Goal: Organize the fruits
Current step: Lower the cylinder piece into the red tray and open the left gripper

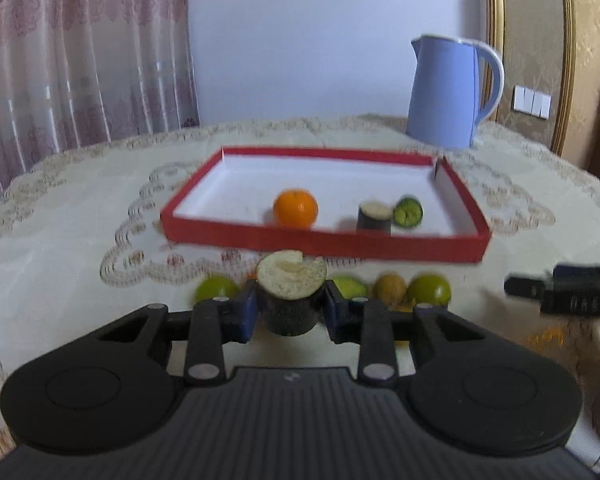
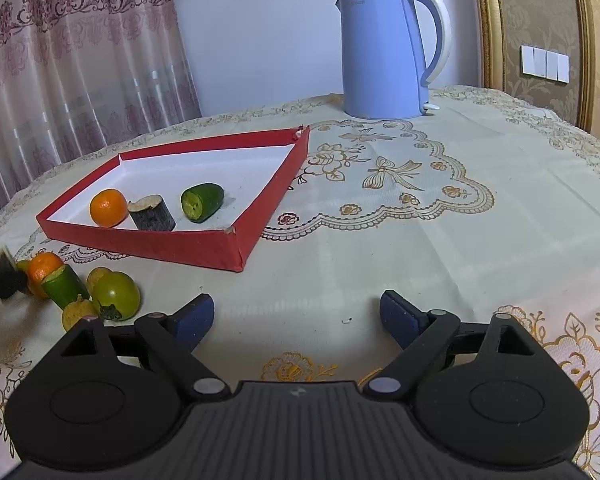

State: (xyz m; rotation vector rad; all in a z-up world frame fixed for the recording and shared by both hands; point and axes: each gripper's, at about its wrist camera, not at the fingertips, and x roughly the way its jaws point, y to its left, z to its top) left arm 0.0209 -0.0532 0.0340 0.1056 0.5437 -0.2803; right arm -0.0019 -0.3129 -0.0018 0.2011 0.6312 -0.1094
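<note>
Left gripper [image 1: 291,312] fingers clamped on a dark-skinned cut chunk [image 1: 291,296], pale cut face up, held just short of the near wall of the red tray [image 1: 320,240]. Chunk sits squarely between the blue pads [image 1: 249,314], one on each side.

Inside the tray: orange [image 1: 295,207] left of centre, second dark chunk [image 2: 152,213] beside it, cucumber piece [image 2: 202,201] to its right, toward the tray's right wall. The three are close but apart.

On the desk [image 2: 380,240] in front of the tray's near wall: loose pile of a green tomato [image 2: 116,295], another cucumber piece [image 2: 62,286], a second orange [image 2: 44,266] and yellowish fruit [image 2: 78,312], bunched together. Pile lies behind the held chunk in the left wrist view.

Right gripper [image 2: 296,316] fingers spread apart, nothing between them, over bare tablecloth right of the pile, near the tray's front right corner.

Blue kettle [image 2: 384,52] stands beyond the tray's far right corner, well apart.
</note>
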